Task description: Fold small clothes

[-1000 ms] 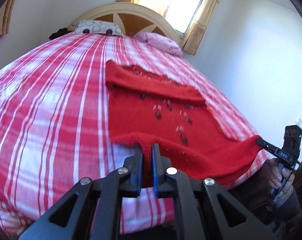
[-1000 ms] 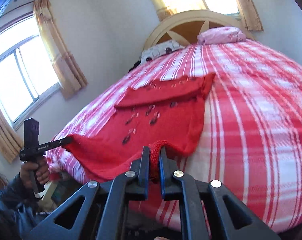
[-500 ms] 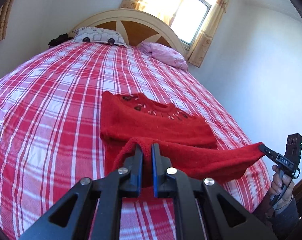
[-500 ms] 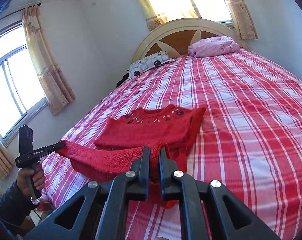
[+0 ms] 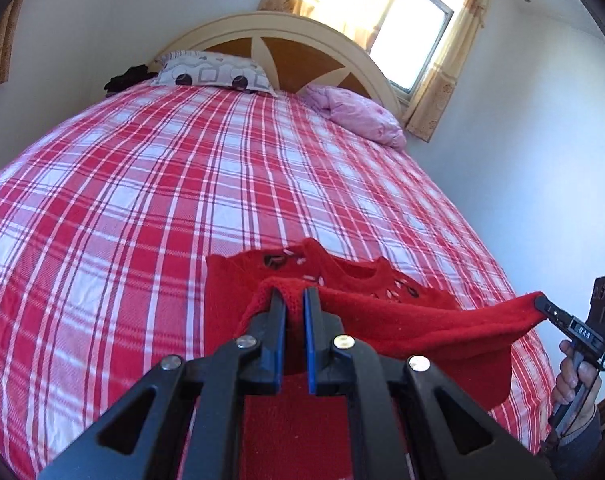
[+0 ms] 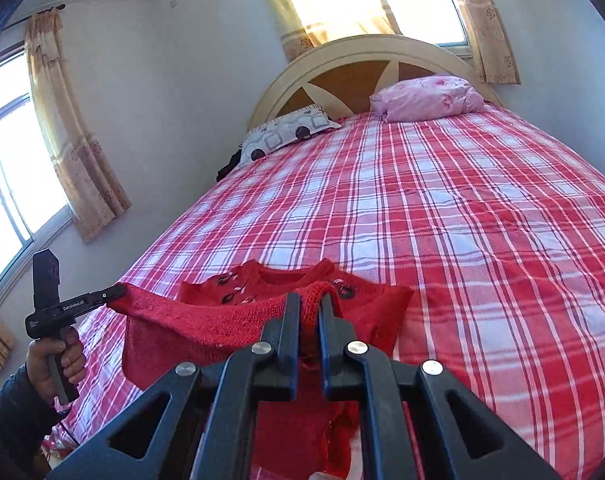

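- Both hem corners of the red knit sweater [image 5: 402, 320] are pinched: left gripper [image 5: 293, 300] pressed together on one corner, right gripper [image 6: 309, 306] pressed together on the other.
- Each gripper also shows in the other's view: right gripper at far right of the left wrist view, left gripper at far left of the right wrist view, both with a hand on the handle.
- Change since a second ago: the hem was at the foot edge of the bed [image 5: 142, 208], sweater lying flat and long. Now the hem is lifted and carried up the bed toward the headboard [image 5: 286, 44].
- Hem edge now hangs stretched between the two grippers, above the collar end of the sweater, which lies on the plaid cover near the foot edge.
- Lower body of the sweater drapes down below the grippers, doubled over itself.
- Collar with dark-and-white pattern visible just past the fingertips in both views.
- Judgement: the bottom-to-top fold is mid-way; hem is about over the neckline but not laid down.
- Next likely needs lowering hem onto the shoulders, then letting go.
- Risk: knit sags in the middle, so the fold may land uneven.
- Patterned pillow [image 5: 214, 74] and pink pillow [image 5: 362, 118] sit at the head edge, well apart from the sweater.
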`<state>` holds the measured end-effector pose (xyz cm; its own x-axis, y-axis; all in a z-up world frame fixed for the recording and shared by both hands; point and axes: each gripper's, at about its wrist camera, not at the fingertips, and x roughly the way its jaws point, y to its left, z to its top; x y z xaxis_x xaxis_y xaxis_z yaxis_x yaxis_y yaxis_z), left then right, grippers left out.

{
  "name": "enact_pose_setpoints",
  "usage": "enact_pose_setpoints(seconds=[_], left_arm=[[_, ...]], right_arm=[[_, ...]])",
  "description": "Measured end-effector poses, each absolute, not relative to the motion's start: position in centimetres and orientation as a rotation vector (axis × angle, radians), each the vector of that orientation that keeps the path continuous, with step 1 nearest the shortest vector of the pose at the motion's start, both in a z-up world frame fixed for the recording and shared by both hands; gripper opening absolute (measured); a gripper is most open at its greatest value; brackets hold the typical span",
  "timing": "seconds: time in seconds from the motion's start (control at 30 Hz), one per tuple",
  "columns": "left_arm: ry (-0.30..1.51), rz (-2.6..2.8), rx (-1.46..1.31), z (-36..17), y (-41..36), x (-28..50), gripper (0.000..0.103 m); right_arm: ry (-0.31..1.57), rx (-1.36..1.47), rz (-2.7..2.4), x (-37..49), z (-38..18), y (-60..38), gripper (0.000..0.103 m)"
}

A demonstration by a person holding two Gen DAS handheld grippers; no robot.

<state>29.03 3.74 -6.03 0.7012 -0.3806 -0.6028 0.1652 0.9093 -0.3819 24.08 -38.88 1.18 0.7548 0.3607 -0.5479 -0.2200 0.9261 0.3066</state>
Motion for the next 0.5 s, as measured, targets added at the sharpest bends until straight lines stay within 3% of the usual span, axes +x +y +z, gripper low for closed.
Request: enact_pose_setpoints(seconds=[0.5], left_arm=[[0.863,-0.251,-0.269,-12.6,1.7,39.1,0.008]], right_arm=[[0.826,0.228,0.232,37.9,-7.9,-40.0,0.007]])
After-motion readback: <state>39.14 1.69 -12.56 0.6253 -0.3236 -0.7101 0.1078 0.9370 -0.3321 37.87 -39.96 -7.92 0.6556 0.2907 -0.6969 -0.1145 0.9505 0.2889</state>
